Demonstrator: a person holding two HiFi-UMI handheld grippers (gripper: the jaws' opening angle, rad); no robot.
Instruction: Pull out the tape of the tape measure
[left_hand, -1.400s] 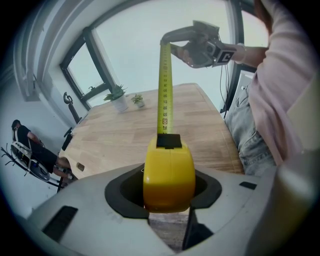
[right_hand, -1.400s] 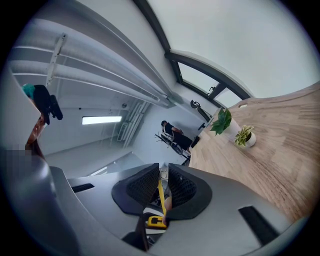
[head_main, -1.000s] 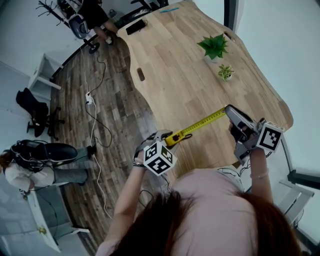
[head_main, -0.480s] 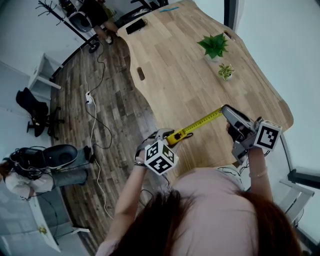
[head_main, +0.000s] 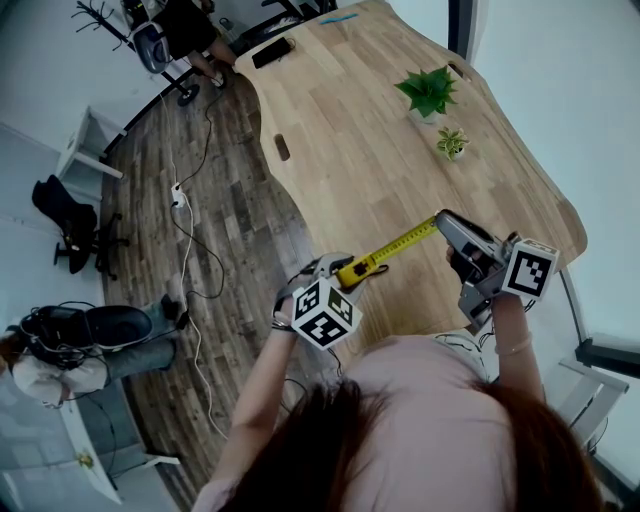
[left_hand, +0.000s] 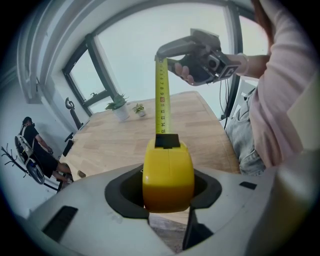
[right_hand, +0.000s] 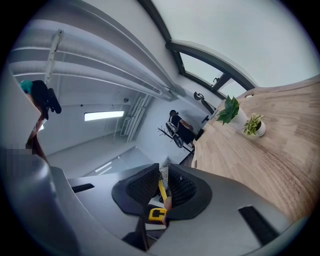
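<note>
- Table (head_main: 370, 130): wood, plants (head_main: 428, 93) at 1 o'clock.
- L gripper (left_hand: 167, 192): jaws clamped on yellow case (left_hand: 168, 172), at table's 6 o'clock edge.
- R gripper (head_main: 441, 222): jaws pinch tape (head_main: 400, 243) end, 2 o'clock from case.
- Tape: straight btw both.

left tool (head_main: 337, 268) holding yellow tape measure (head_main: 353, 272), tape (head_main: 400, 244) stretched to right tool (head_main: 441, 220)

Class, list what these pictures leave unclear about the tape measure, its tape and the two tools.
- End hook of the tape: right gripper view, buried between the right tool's pads.
- Underside of the tape measure case: left gripper view, sunk between the left tool's pads.
- Markings on the tape: head view, too small to read.
- Near edge of the table: head view, covered by the person's shoulder.
</note>
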